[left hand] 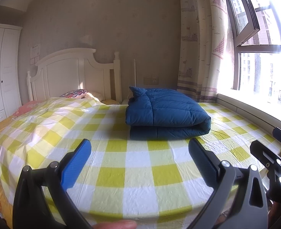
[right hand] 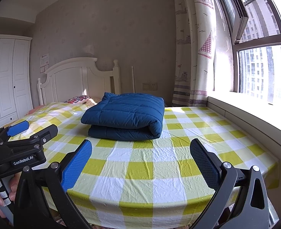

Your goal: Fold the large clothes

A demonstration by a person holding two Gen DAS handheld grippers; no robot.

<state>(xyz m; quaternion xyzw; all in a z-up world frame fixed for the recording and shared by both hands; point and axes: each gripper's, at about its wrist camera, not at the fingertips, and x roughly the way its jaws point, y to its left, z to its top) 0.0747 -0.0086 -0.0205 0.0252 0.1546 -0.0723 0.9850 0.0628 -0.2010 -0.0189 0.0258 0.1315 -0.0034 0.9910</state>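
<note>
Garment: one blue quilted jacket [left hand: 165, 112], puffy with stitched channels, folded into a thick rounded bundle; it lies at frame centre on the bed, apart from both grippers.
Bed cover: yellow-and-white checked sheet [left hand: 140, 171], thin and crinkled, with a plastic sheen at the left.
Left gripper [left hand: 140, 164]: jaws wide apart, holding nothing; two ribbed blue pads.
Right gripper [right hand: 140, 164]: jaws spread wide, empty, low in the frame over the near bed edge.
Pillow: one patterned pillow [right hand: 77, 99], centre left by the white panelled headboard [right hand: 73, 76].
Curtain: one sailboat-print curtain [right hand: 194, 47], upper right.
Wardrobe: white panelled wardrobe [right hand: 6, 76], left edge.
</note>
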